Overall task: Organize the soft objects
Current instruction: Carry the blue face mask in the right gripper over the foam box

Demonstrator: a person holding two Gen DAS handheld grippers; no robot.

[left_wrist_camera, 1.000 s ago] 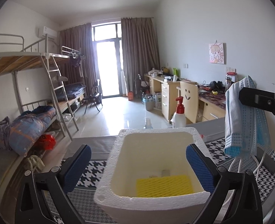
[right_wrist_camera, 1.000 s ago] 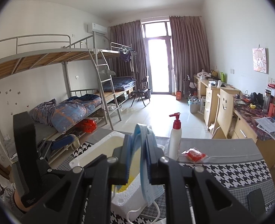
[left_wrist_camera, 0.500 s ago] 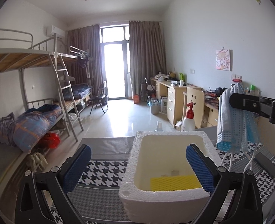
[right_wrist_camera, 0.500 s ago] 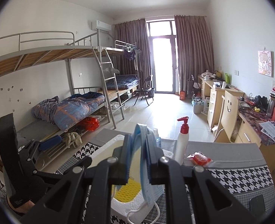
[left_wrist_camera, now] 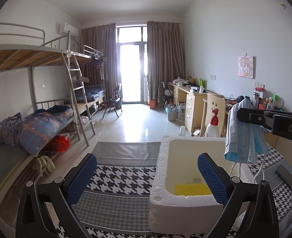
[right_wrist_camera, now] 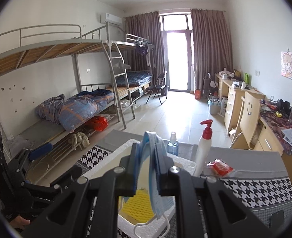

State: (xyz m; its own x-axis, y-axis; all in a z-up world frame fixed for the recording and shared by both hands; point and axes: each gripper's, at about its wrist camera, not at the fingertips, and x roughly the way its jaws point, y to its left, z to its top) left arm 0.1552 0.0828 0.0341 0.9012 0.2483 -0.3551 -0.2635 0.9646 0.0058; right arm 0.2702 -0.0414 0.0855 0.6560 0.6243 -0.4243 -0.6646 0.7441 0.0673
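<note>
A white foam box (left_wrist_camera: pixel 166 180) stands on the houndstooth table cloth (left_wrist_camera: pixel 122 180), with a yellow sponge (left_wrist_camera: pixel 192 189) on its floor. My right gripper (right_wrist_camera: pixel 148 170) is shut on blue face masks (right_wrist_camera: pixel 152 180) that hang over the box's rim (right_wrist_camera: pixel 185 163); the yellow sponge (right_wrist_camera: pixel 138 206) shows below them. In the left wrist view the masks (left_wrist_camera: pixel 243 136) dangle from the right gripper (left_wrist_camera: pixel 243 117) above the box's right side. My left gripper (left_wrist_camera: pixel 146 176) is open and empty, its right finger (left_wrist_camera: pixel 210 177) over the box.
A white pump bottle with a red top (right_wrist_camera: pixel 203 148), a small blue bottle (right_wrist_camera: pixel 172 143) and a red packet (right_wrist_camera: pixel 220 166) stand behind the box. A dark phone (left_wrist_camera: pixel 284 175) lies at the right. Bunk beds (left_wrist_camera: pixel 36 119) stand left, desks (left_wrist_camera: pixel 193 103) right.
The left gripper has drawn back and to the left, so the box now sits at its right. The right gripper with the masks has stayed over the box.
</note>
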